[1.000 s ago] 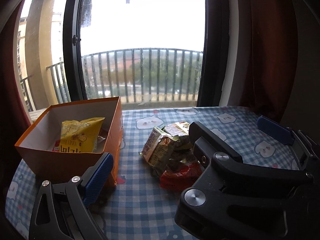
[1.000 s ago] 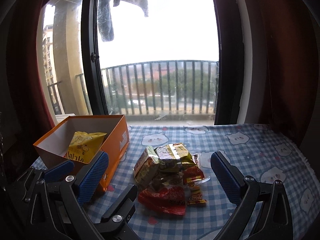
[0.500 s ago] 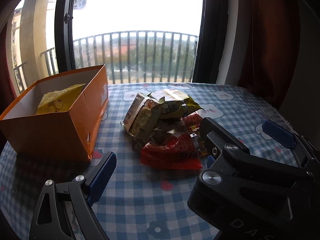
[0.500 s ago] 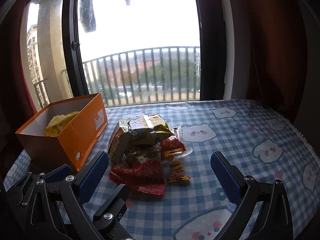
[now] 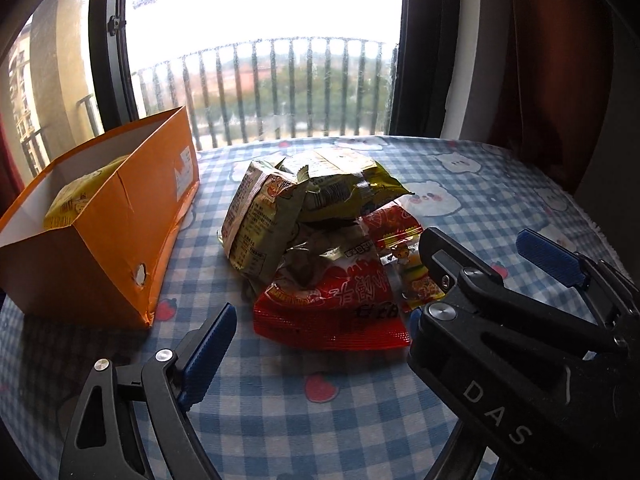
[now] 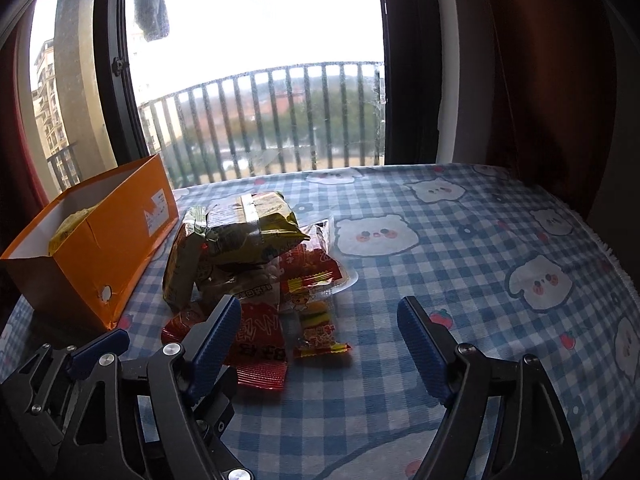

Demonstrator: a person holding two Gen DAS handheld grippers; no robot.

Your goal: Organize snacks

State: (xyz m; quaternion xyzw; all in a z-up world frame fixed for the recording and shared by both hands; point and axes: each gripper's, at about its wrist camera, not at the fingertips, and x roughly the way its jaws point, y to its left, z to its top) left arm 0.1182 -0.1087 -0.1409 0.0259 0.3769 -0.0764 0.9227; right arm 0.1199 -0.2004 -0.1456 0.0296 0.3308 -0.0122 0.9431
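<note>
A pile of snack packets lies mid-table: a red packet (image 5: 336,312) in front, green-yellow packets (image 5: 260,220) behind, and a small candy packet (image 6: 318,332) to the right. An orange box (image 5: 120,224) stands on the left with a yellow bag (image 5: 68,204) inside. My left gripper (image 5: 320,332) is open, just short of the red packet. My right gripper (image 6: 320,328) is open, with the candy packet between its fingers and its left finger (image 6: 216,332) over the red packet (image 6: 260,340). The orange box (image 6: 112,240) also shows in the right wrist view.
The table wears a blue checked cloth with bear prints (image 6: 480,264). A window with a balcony railing (image 6: 280,120) is behind the table. A dark red curtain (image 5: 560,60) hangs at the right. The right gripper's body (image 5: 520,320) crosses the left wrist view.
Both grippers have moved forward and down toward the snack pile, which now looks larger and closer. Both stay open and empty. The box and the packets have not moved.
</note>
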